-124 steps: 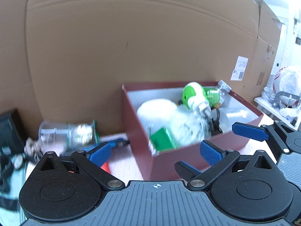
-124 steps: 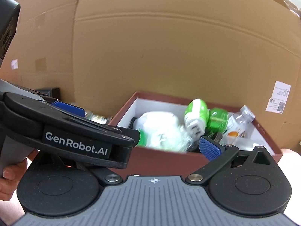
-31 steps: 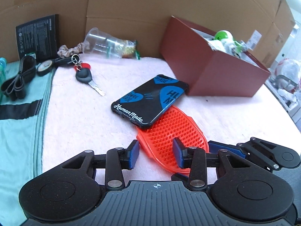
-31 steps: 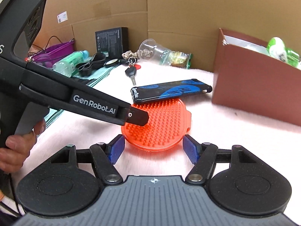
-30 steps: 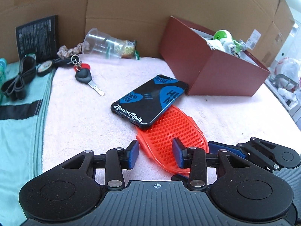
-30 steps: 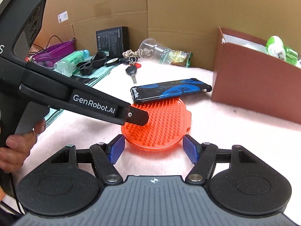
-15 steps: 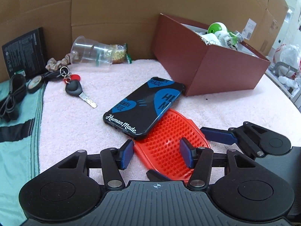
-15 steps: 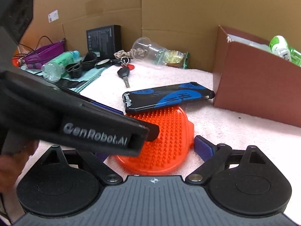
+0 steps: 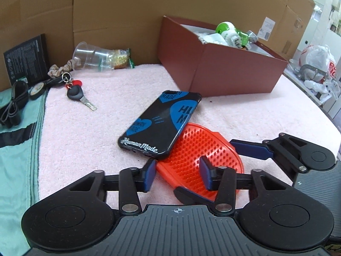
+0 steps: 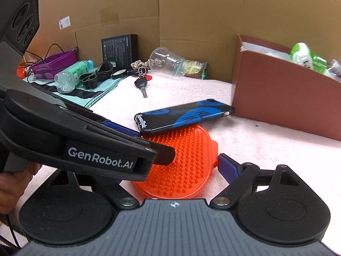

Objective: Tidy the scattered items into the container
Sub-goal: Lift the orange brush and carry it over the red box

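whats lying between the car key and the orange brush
The phone case lies between the car key and the orange brush, one edge resting on the brush; it shows in the left wrist view.

Phone case [image 9: 162, 123] hides orange brush's [image 9: 198, 160] far edge.

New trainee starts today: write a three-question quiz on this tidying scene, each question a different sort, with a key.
1. True or false: the phone case lies partly on top of the orange bristle pad.
2. Multiple choice: where is the car key? A in the red box; B on the pink towel; C under the phone case.
3. Short answer: which item lies between the open fingers of the left gripper and of the right gripper?

Key: 1 true. 2 B. 3 the orange bristle pad; neither gripper's pads press on it, and the left gripper's jaws have just been closing.
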Demonstrator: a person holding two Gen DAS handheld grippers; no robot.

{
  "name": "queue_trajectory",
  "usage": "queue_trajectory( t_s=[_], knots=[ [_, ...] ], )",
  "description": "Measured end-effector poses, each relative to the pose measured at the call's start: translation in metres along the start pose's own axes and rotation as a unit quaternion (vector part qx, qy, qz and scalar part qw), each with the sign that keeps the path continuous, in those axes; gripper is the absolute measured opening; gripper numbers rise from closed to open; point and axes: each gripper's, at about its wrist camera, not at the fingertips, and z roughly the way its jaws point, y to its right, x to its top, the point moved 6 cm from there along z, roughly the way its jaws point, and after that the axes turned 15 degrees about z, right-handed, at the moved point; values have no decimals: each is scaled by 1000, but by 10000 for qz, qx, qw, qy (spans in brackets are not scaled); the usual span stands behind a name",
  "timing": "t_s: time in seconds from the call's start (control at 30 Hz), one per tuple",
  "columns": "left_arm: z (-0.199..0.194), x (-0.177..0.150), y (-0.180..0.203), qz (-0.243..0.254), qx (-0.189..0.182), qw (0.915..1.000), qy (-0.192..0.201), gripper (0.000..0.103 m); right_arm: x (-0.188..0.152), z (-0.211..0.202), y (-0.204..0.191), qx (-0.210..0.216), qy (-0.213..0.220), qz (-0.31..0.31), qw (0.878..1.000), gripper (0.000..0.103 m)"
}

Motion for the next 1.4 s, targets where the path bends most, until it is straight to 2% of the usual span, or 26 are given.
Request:
queue_trajectory(
  t_s=[0.17,0.43,0.53,0.57,0.6,0.8,1.13,1.4],
  knots=[
    [-14,6,16,29,-30,9999,151,42,-3,-25,4,-77,170,-15,9998,89],
    [-45,29,30,201,107,9979,613,43,10,-59,3,-127,761,-73,9970,88],
    [-51,44,34,266,102,9966,771,44,18,-67,3,-174,964,-135,9951,88],
    [-52,49,35,279,91,9962,821,46,22,-70,4,-200,1030,-151,9944,88],
    [-53,55,37,305,80,9957,875,52,26,-72,6,-221,1095,-152,9936,88],
    [-49,93,44,462,46,9925,1128,52,54,-80,24,-323,1446,-21,9890,88],
    [-23,169,29,662,101,9879,1401,53,115,-62,57,-390,1897,215,9808,88],
    [34,218,0,640,84,9904,1223,54,164,-10,83,-488,1894,395,9799,89]
  ],
)
